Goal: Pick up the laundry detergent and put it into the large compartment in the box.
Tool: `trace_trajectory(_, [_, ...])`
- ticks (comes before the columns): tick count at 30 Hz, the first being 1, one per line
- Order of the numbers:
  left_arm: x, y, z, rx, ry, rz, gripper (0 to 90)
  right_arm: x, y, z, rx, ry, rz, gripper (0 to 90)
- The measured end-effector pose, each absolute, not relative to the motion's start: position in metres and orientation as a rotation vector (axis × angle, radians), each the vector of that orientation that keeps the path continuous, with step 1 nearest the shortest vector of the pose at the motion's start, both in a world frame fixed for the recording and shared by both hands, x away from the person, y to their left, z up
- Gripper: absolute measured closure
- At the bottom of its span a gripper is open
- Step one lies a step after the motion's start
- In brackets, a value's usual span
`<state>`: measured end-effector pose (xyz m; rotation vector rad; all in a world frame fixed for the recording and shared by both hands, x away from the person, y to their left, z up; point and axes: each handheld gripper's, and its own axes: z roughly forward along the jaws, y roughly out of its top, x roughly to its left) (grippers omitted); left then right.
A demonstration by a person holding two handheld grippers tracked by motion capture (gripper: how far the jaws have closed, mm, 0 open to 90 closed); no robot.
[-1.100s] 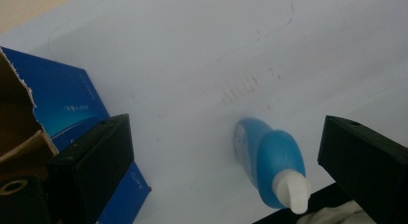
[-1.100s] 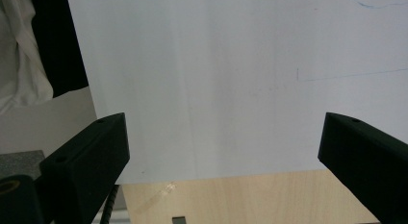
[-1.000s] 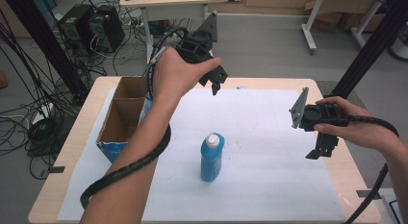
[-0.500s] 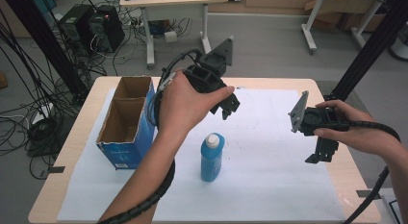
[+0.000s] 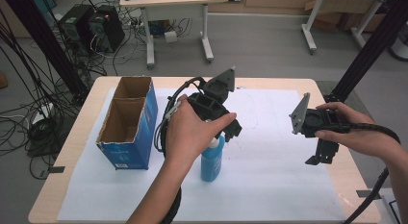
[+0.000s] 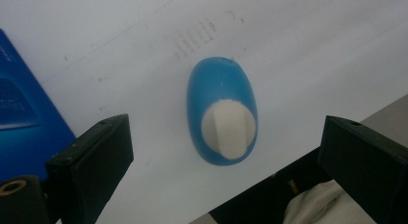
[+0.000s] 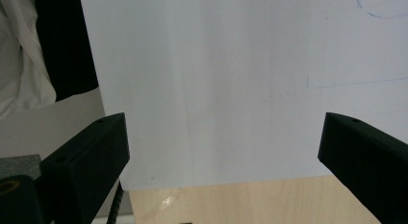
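A blue bottle [image 5: 211, 161] with a white cap stands upright on the white paper [image 5: 274, 185] near the table's middle. My left gripper [image 5: 227, 132] hovers right above it, the hand covering the bottle's top. In the left gripper view the bottle [image 6: 216, 84] and its cap [image 6: 227, 129] are seen from above, centred between the wide-apart jaws of the left gripper [image 6: 223, 132], which is open and not touching it. My right gripper [image 5: 321, 154] hangs above the paper's right edge, jaws pointing down. In the right gripper view, the right gripper [image 7: 223, 128] is open with nothing in it.
An open blue cardboard box [image 5: 127, 123] with two compartments stands left of the bottle; its blue side [image 6: 19, 108] is in the left gripper view. The wooden table edge [image 7: 240, 202] lies just below the right gripper. Desks and cables are beyond the table.
My left gripper has swung from the far side near the box toward me and now sits over the bottle. The right gripper has barely moved.
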<state>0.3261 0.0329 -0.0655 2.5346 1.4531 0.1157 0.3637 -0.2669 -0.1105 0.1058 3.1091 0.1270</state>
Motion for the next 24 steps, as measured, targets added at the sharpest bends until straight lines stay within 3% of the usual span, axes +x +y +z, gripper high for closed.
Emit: trace_trajectory(24, [0.338,0.023,-0.116,2.566,1.480,0.067,6.3,0.370,-0.268,-0.125,0.101,3.132,0.130,3.7])
